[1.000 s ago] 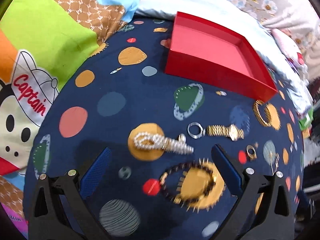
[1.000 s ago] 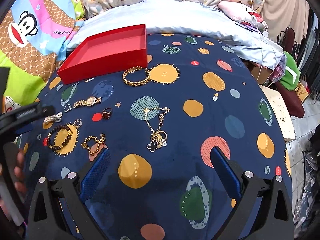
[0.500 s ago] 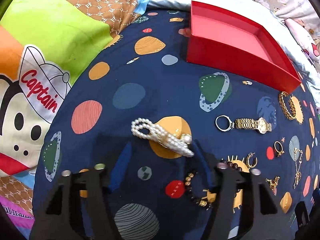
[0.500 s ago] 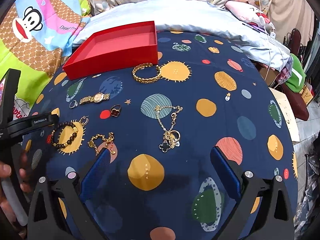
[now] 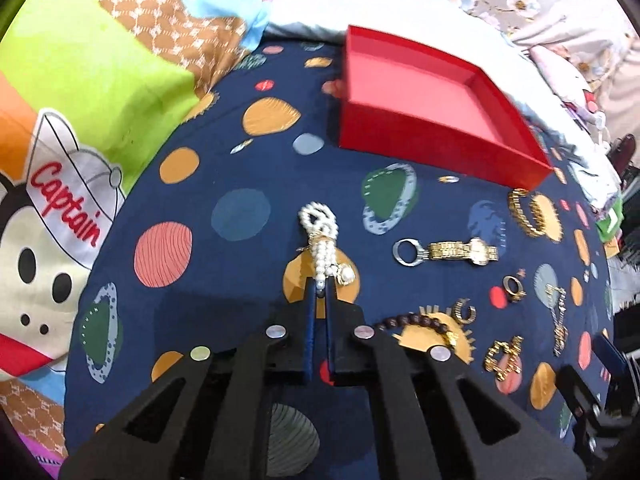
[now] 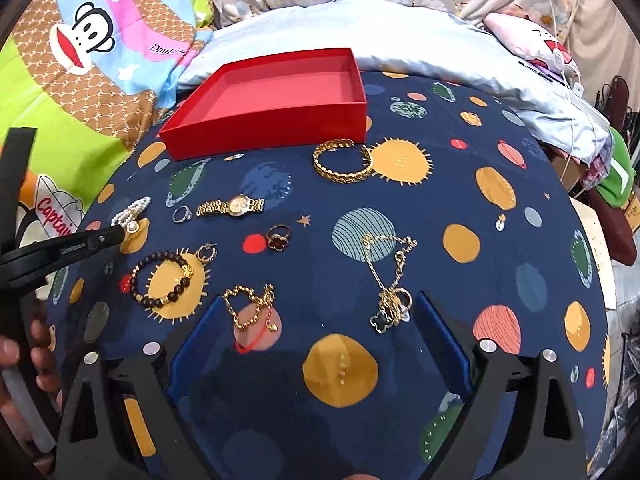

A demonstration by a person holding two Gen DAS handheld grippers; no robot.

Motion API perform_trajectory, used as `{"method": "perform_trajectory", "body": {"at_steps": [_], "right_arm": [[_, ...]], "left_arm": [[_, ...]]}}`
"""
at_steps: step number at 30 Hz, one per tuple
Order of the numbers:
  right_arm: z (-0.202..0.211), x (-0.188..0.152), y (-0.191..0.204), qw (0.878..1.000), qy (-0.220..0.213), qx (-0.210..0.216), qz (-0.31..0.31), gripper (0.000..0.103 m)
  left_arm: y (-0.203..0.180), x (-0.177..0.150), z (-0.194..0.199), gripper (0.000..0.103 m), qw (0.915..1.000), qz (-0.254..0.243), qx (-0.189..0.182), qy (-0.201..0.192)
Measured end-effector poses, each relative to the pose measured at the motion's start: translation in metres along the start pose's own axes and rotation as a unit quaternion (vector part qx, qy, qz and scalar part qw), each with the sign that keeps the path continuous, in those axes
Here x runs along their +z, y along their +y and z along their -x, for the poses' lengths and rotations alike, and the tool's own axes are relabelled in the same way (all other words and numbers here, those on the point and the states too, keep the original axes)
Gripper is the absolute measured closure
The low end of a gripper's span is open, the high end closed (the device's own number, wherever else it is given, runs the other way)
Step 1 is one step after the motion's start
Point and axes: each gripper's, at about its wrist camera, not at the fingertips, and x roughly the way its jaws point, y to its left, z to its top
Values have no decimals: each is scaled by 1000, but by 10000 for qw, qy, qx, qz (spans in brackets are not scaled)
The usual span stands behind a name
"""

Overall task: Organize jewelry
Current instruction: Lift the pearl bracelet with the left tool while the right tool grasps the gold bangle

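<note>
Left gripper [image 5: 320, 286] had closed since half a second before, fingers pinched on pearl bracelet's [image 5: 322, 236] near end at frame centre, red tray [image 5: 432, 140] upper right, right gripper [image 6: 320, 336] wide open, empty, over planet-print cloth [image 6: 440, 208].

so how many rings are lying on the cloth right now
2 plain finger rings: a silver ring touching the left end of the gold watch, and a gold ring with a dark red face right of the red dot. The hoop by the bead bracelet looks like an earring.
</note>
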Motion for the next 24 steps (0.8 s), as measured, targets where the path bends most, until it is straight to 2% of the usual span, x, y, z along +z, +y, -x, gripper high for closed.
{"method": "perform_trajectory", "body": {"at_steps": [8,12,18,22,24], "right_arm": [[-6,7,-24,9995,-4,-147,-291,12],[-15,25,-33,9992,-95,-194,-326,12],[-50,67,-26,9991,-215,-229,-272,13],[-82,93,-28,9982,-197,-279,-484,20],[-95,100,-28,9981,-93,-290,-544,27]], "left_arm": [[-9,1,22,100,9992,-223,-238,-222],[-17,5,32,100,9982,-307,-349,-366],[-24,14,39,100,9972,-339,-428,-512],[-25,21,40,100,9968,-346,-442,-574],[-26,25,40,100,9965,-380,-432,-606]]}}
